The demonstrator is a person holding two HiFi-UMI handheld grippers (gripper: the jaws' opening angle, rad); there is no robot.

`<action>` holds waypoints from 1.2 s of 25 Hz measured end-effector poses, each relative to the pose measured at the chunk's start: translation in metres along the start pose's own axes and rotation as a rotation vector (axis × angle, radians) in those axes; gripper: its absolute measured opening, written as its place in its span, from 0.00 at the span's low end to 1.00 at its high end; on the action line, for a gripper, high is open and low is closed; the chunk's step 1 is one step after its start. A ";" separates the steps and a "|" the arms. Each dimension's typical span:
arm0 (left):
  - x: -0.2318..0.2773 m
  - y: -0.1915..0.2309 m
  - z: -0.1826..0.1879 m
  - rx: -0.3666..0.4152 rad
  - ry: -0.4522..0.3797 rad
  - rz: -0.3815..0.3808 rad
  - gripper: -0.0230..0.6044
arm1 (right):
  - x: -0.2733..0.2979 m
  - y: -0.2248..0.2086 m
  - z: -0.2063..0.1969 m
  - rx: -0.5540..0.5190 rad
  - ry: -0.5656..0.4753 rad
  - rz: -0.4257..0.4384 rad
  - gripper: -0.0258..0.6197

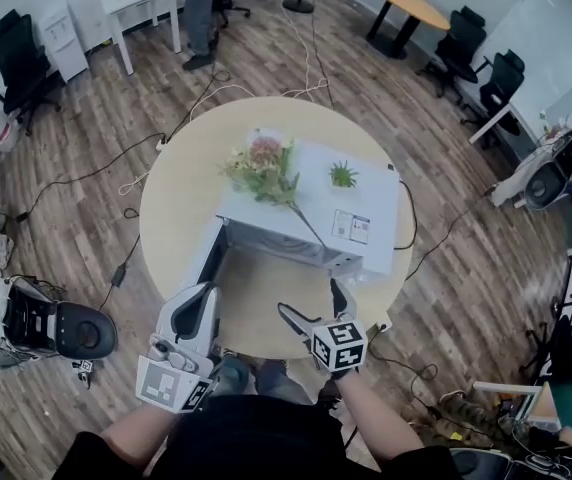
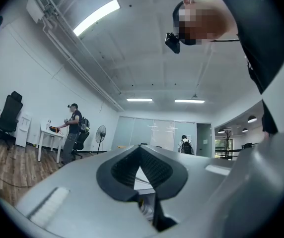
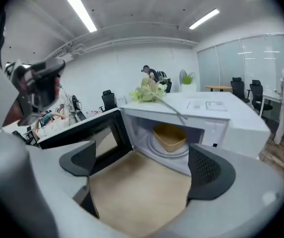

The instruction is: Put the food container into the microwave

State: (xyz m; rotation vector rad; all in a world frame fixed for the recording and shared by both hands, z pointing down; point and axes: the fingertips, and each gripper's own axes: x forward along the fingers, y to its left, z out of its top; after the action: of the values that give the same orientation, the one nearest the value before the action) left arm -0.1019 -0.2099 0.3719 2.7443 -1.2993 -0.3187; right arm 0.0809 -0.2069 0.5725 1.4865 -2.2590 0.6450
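A white microwave [image 1: 361, 203] stands on the round table [image 1: 181, 193], its door [image 1: 204, 254] swung open to the left. In the right gripper view a tan food container [image 3: 171, 137] sits inside the microwave [image 3: 216, 118] on the turntable, beside the open door [image 3: 90, 132]. My right gripper [image 3: 144, 163] is open and empty, a short way in front of the cavity. From the head view it [image 1: 316, 306] hovers over the table's near edge. My left gripper [image 1: 202, 298] is held near the door's corner. Its jaws [image 2: 141, 151] are shut on nothing and point up at the room.
A bunch of flowers [image 1: 263, 168] and a small green plant [image 1: 343, 175] lie on the microwave's top. Cables [image 1: 86, 173] trail over the wooden floor. Office chairs [image 1: 16, 58] and a white desk [image 1: 141, 3] stand further off, with a person [image 1: 201, 13] beside the desk.
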 end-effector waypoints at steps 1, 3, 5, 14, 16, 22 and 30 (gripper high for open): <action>0.002 0.000 0.001 0.009 0.002 0.001 0.04 | -0.017 0.004 0.008 -0.008 -0.027 0.009 0.96; 0.007 -0.001 0.002 0.025 0.011 -0.002 0.04 | -0.047 0.009 0.023 -0.018 -0.078 0.012 0.95; 0.013 -0.005 0.001 0.032 0.019 -0.014 0.04 | -0.078 0.008 0.039 -0.023 -0.148 -0.016 0.88; 0.029 -0.025 0.015 0.064 0.004 -0.047 0.04 | -0.165 -0.001 0.111 -0.051 -0.461 -0.124 0.37; 0.031 -0.027 0.016 0.074 0.005 -0.045 0.04 | -0.179 -0.004 0.121 -0.078 -0.527 -0.163 0.30; 0.032 -0.026 0.018 0.093 0.018 -0.026 0.04 | -0.198 -0.008 0.133 -0.129 -0.620 -0.225 0.08; 0.034 -0.025 0.011 0.091 0.044 -0.013 0.04 | -0.189 -0.012 0.128 -0.152 -0.632 -0.246 0.05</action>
State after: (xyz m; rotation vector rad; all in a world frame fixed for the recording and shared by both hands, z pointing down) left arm -0.0646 -0.2203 0.3523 2.8179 -1.3178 -0.2030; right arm 0.1586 -0.1385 0.3687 2.0520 -2.4084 -0.0928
